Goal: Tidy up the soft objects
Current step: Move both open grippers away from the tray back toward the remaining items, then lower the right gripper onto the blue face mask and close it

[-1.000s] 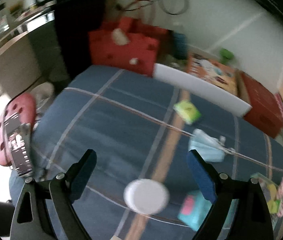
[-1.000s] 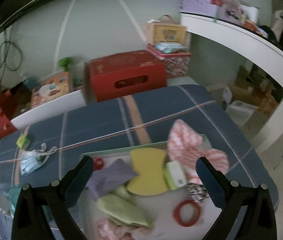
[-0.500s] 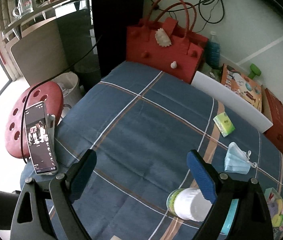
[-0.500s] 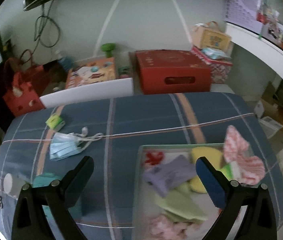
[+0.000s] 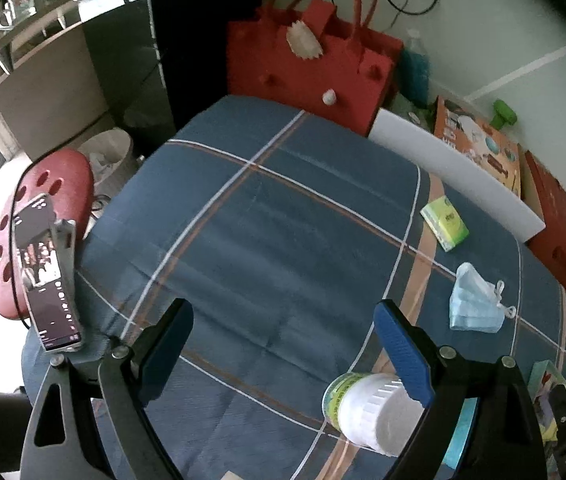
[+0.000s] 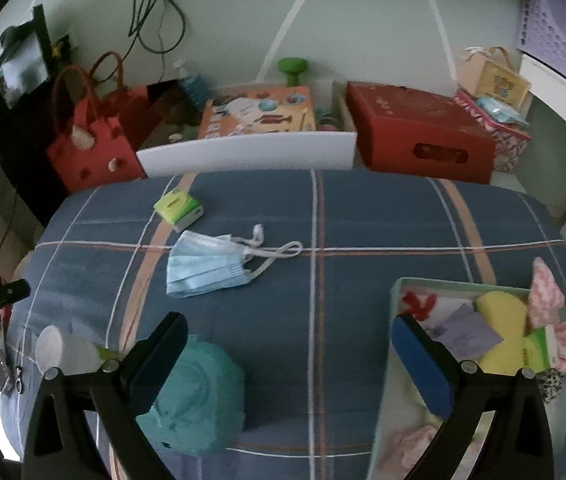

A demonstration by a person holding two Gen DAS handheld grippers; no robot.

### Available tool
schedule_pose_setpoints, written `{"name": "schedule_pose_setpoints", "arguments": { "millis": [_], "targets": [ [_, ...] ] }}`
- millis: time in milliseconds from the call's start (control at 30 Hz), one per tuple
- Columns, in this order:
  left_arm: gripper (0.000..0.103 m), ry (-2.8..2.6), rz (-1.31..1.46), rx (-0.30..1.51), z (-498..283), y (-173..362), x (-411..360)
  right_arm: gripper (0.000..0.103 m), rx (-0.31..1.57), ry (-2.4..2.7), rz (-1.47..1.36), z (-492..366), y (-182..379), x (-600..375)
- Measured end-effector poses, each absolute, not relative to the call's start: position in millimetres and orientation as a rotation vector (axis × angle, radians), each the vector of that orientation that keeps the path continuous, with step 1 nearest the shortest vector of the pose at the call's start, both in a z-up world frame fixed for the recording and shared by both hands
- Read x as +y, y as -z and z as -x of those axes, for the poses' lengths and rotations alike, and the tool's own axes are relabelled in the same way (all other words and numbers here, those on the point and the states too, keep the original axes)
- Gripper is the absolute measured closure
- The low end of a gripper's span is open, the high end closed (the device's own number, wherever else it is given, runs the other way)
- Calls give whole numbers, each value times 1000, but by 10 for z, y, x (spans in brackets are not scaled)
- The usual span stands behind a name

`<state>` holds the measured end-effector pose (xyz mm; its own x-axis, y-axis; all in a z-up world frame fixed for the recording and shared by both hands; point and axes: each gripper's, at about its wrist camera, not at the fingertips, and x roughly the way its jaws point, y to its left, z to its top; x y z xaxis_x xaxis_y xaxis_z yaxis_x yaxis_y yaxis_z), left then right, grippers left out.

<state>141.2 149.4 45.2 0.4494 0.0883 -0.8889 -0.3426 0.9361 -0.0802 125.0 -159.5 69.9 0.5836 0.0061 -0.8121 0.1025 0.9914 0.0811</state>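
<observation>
While both grippers hung above the blue checked cloth [image 6: 363, 208], neither grasped anything: the left gripper [image 5: 287, 344] had its jaws spread wide over bare cloth, and the right gripper [image 6: 291, 360] was likewise spread apart. A white-capped jar [image 5: 371, 412] lay on its side just beside the left gripper's right finger [image 5: 403, 356]; whether they touched could not be told. A blue face mask [image 6: 207, 264] lay flat near the middle of the cloth, with a small green tissue pack [image 6: 179, 210] just beyond it. A teal soft lump [image 6: 199, 400] sat partly under the right gripper's left finger [image 6: 159, 360]. At the right stood a pale tray [image 6: 393, 300] holding a yellow sponge [image 6: 499, 320], a purple cloth [image 6: 467, 332] and a pink-and-white cloth [image 6: 547, 300] draped over its far rim. A phone [image 5: 47, 276] stood propped at the cloth's left edge, and a red bag [image 5: 307, 64] rose behind it.
</observation>
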Motion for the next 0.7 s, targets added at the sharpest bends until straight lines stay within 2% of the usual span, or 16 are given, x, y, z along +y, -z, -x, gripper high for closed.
{"name": "schedule_pose_setpoints", "arguments": {
  "millis": [300,700],
  "targets": [
    [11,-256,257,1110,-1546,-333,1485,0,980,15,-89,-1389,-638,-1431],
    [11,-151,277,1225,-2031,-29,1514,0,1161,-107,-11,-2134,-481,-1147]
  ]
}}
